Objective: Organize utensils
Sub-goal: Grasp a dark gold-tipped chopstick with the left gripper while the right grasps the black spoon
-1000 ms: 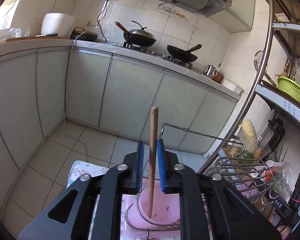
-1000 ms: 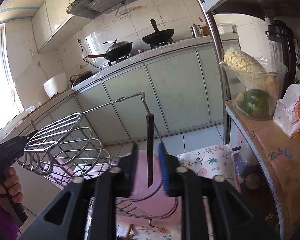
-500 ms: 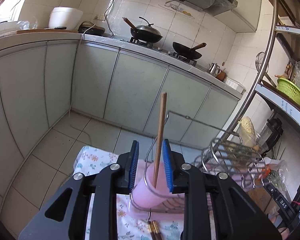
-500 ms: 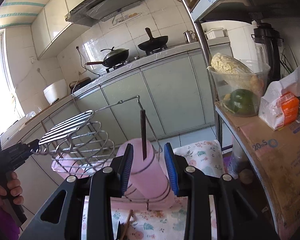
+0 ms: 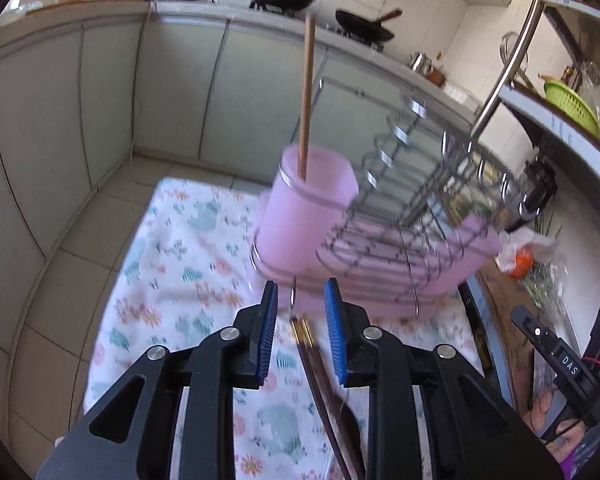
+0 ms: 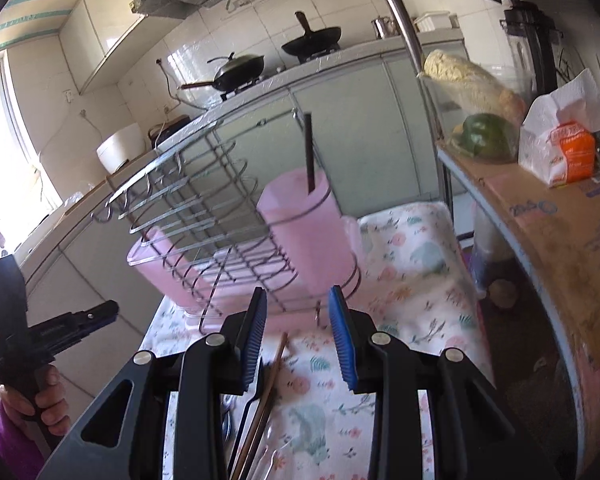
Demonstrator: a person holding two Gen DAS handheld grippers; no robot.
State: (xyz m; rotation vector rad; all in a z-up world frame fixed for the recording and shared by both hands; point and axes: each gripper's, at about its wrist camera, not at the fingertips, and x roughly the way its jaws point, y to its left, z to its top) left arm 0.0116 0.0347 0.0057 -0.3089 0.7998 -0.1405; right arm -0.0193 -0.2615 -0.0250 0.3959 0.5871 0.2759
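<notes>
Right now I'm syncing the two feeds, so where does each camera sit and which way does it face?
Left wrist: on the left gripper, angled down at chopsticks on the floral cloth; own open fingers show.
Right wrist: on the right gripper, facing the wire rack; own open fingers and the left hand show.
Shared: pink cup, rack, stove.

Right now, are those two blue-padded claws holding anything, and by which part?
Nothing is held. The left gripper and the right gripper both stand open with bare pads. One chopstick stands loose in the pink cup; other utensils lie on the cloth.
</notes>
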